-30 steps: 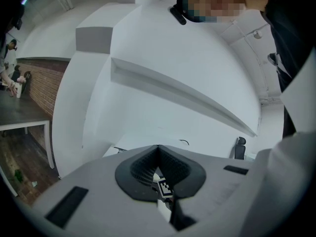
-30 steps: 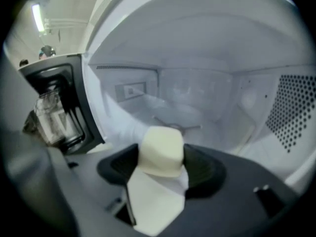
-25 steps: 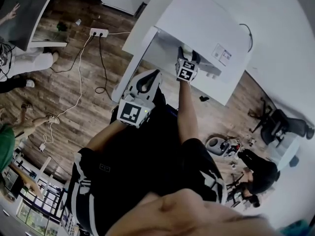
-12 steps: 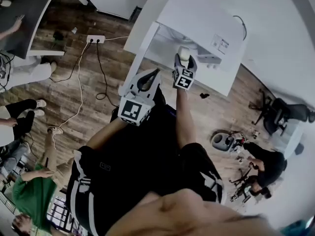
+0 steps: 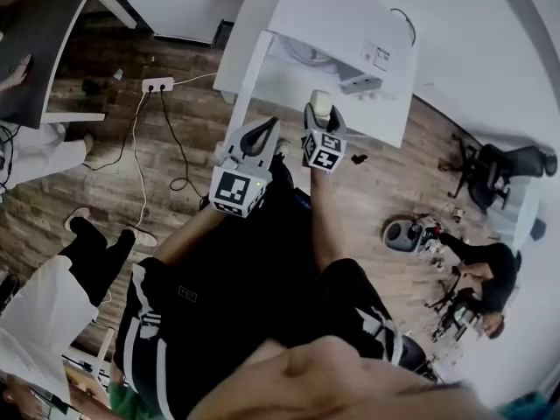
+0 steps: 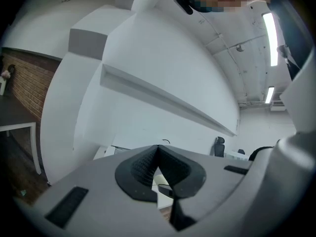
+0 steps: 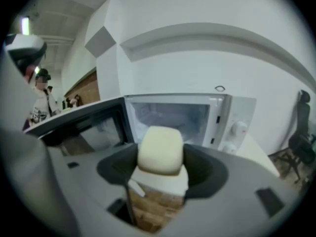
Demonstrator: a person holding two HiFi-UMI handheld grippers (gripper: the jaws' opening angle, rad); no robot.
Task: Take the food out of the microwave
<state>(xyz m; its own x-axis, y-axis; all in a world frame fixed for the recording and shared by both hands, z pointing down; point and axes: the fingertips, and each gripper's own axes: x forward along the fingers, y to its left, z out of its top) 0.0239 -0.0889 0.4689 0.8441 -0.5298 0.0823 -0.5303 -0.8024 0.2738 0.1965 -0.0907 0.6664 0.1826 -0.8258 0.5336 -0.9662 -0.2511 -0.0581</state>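
Note:
A pale cream block of food [image 7: 160, 146] sits clamped between the jaws of my right gripper [image 7: 161, 161], in front of the white microwave [image 7: 197, 117]. Its door [image 7: 84, 127] hangs open to the left, and the lit cavity [image 7: 170, 116] looks bare from here. In the head view the food [image 5: 323, 102] is at the tip of the right gripper [image 5: 321, 117], just short of the microwave [image 5: 341, 20], over the white table [image 5: 376, 125]. My left gripper [image 5: 264, 130] hovers beside it at the left, shut with nothing in it [image 6: 158, 151].
A power strip [image 5: 157, 84] with trailing cables lies on the wood floor to the left. People stand at the lower left, and another person [image 7: 42, 102] is beyond the door. An office chair [image 5: 499, 169] and floor clutter [image 5: 407, 234] are at the right.
My right gripper has drawn back out of the microwave toward me with the food in it. The left gripper has hardly moved. People on the floor at the left have walked about.

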